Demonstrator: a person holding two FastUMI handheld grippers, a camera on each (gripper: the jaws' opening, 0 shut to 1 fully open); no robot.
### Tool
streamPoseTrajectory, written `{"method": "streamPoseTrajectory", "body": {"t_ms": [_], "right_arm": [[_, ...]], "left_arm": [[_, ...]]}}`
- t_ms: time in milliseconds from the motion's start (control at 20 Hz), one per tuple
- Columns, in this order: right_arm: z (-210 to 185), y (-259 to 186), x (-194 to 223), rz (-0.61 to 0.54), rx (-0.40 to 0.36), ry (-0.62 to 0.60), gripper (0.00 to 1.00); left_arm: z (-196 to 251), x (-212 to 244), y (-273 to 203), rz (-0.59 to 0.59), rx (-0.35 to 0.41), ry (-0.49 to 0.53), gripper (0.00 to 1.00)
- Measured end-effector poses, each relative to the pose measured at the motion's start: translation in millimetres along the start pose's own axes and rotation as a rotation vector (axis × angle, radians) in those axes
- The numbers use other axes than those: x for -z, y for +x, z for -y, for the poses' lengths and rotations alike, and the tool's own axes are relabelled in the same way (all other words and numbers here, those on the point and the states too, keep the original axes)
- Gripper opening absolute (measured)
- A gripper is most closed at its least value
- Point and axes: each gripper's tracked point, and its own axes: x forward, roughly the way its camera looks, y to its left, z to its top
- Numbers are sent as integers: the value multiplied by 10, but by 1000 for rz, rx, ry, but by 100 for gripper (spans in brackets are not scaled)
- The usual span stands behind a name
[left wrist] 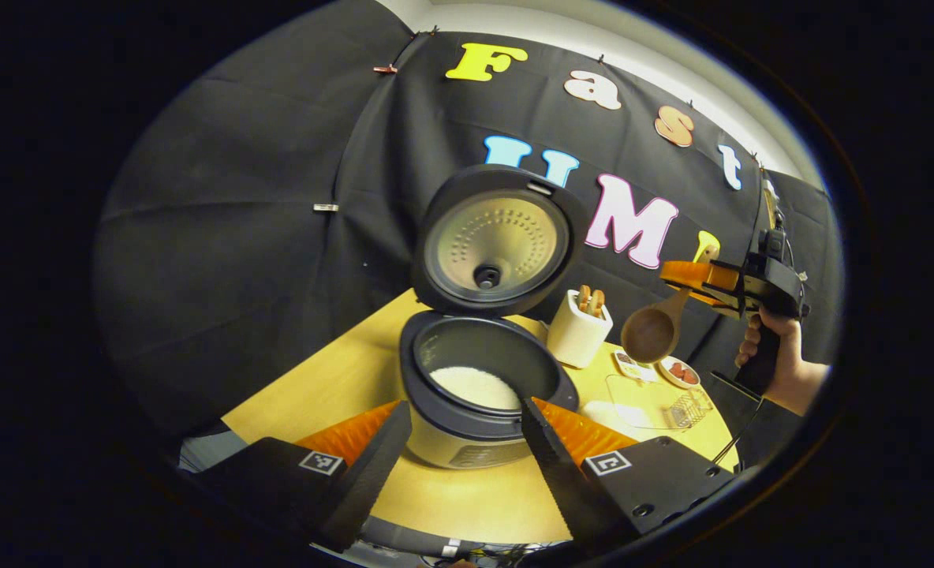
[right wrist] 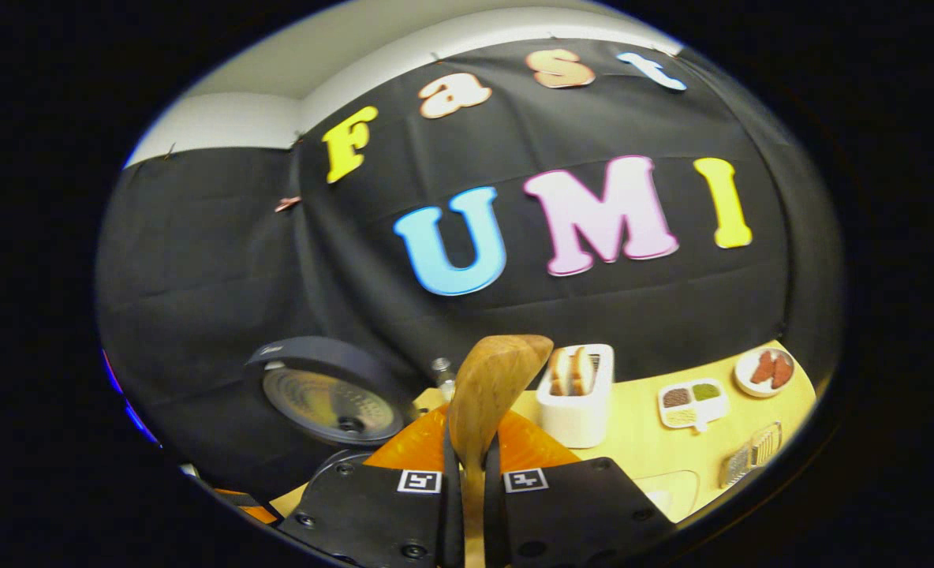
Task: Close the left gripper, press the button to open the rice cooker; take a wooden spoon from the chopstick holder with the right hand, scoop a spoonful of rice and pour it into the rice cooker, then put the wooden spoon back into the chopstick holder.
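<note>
The rice cooker (left wrist: 467, 430) stands open on the yellow table, its lid (left wrist: 495, 244) raised and white rice (left wrist: 475, 386) in the pot. My left gripper (left wrist: 463, 473) hovers in front of it, open, with nothing between its fingers. To the right, my right gripper (left wrist: 707, 280) is held up in a hand and is shut on the handle of the wooden spoon (left wrist: 655, 330); the spoon's bowl hangs down beside the white chopstick holder (left wrist: 579, 331) and looks empty. In the right gripper view the spoon (right wrist: 489, 390) rises from my right gripper (right wrist: 471, 489), with the holder (right wrist: 577, 402) just right of it and the lid (right wrist: 329, 394) to the left.
A clear tray (left wrist: 648, 390) with a heap of rice lies right of the cooker. Behind it are a small divided dish (right wrist: 692, 402), a plate with red pieces (right wrist: 767, 369) and a wire rack (right wrist: 755, 448). Wooden utensils stand in the holder. The black cloth wall is close behind.
</note>
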Motion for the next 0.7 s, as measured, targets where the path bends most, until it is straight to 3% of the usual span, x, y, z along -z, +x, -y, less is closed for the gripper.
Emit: {"method": "streamPoseTrajectory", "body": {"t_ms": [200, 350, 700], "right_arm": [[1033, -260, -376, 62, 185, 110, 14], [1778, -496, -575, 94, 316, 170, 14], [3047, -860, -678, 130, 490, 283, 14]], "left_arm": [[445, -62, 133, 14, 72, -52, 96], [666, -103, 296, 26, 81, -35, 96], [1152, -247, 550, 40, 54, 12, 95]]}}
